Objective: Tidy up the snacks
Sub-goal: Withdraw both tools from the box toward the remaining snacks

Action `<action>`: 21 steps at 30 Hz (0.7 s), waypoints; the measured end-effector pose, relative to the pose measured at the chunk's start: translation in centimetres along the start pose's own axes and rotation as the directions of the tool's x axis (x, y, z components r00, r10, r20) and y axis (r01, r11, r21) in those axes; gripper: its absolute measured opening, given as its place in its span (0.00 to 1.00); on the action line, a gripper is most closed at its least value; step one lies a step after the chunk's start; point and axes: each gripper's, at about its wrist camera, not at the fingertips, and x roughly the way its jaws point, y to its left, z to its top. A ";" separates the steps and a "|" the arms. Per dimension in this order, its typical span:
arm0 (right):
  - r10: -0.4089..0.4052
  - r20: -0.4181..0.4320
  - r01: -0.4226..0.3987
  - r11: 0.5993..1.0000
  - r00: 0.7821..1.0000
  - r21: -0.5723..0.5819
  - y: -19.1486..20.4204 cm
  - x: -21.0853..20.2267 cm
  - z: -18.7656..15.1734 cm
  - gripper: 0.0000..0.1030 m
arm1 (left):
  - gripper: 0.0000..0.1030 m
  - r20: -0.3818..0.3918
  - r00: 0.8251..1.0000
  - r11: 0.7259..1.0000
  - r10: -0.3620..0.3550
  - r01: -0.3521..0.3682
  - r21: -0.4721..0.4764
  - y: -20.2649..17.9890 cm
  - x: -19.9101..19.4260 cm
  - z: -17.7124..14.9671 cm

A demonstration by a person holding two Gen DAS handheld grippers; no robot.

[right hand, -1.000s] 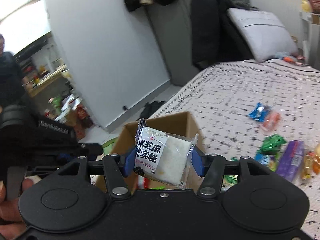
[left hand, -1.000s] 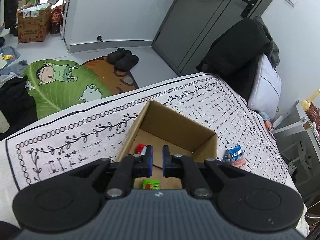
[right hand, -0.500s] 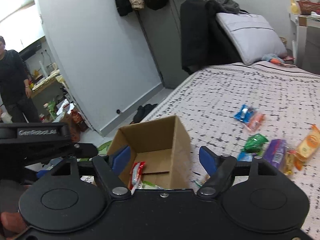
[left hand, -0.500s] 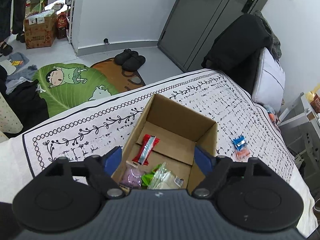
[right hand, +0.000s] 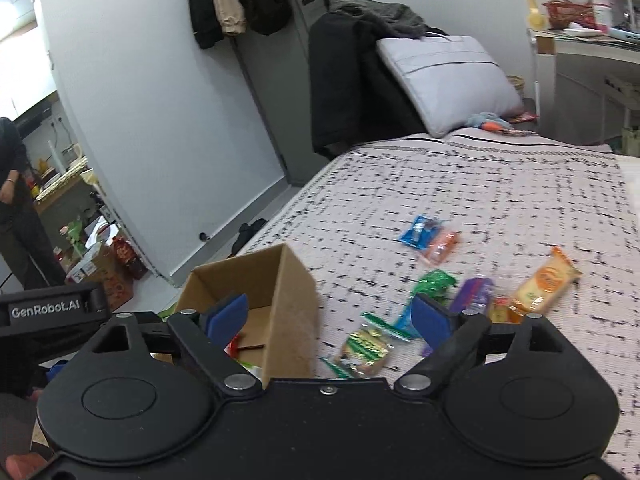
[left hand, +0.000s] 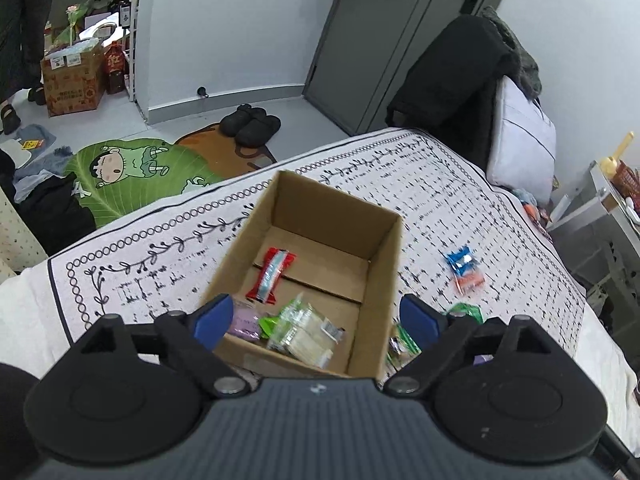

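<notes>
the cardboard box [left hand: 384, 248] sits open on the patterned bed [left hand: 460, 200]. inside lie a red wrapper [left hand: 271, 269], a purple packet [left hand: 245, 325], a green packet [left hand: 269, 323] and a clear pale packet [left hand: 306, 334]. the left claw [left hand: 316, 316] hangs over it, jaws spread wide and empty. the right claw [right hand: 330, 312] is likewise spread and empty, beside the box. more snacks are scattered on the bed: a blue packet [right hand: 418, 231], an orange packet [right hand: 546, 280], a green-yellow packet [right hand: 366, 346].
</notes>
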 end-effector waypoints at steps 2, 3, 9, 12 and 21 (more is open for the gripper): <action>-0.013 -0.006 0.013 1.000 1.000 0.012 -0.8 -0.3 0.0 0.87 | 0.88 -0.001 1.000 1.000 0.000 0.000 0.005 -0.5 -0.1 -0.5; -0.019 -0.008 0.019 1.000 1.000 0.015 -1.2 -0.5 0.0 0.88 | 0.89 0.000 1.000 1.000 -0.003 0.003 0.007 -0.7 -0.1 -0.7; -0.050 -0.014 0.051 0.998 0.999 0.040 -3.6 -1.8 0.3 0.90 | 1.00 0.016 1.000 0.999 -0.027 0.026 0.030 -2.5 -0.3 -2.3; -0.057 -0.017 0.058 0.997 0.998 0.054 -4.8 -2.4 0.4 0.90 | 1.00 0.008 0.999 0.999 -0.036 0.036 0.040 -3.4 -0.1 -2.8; -0.085 -0.013 0.086 0.992 0.996 0.096 -7.7 -3.5 0.3 0.95 | 1.00 -0.005 0.999 0.996 -0.044 0.044 0.077 -6.2 1.0 -4.7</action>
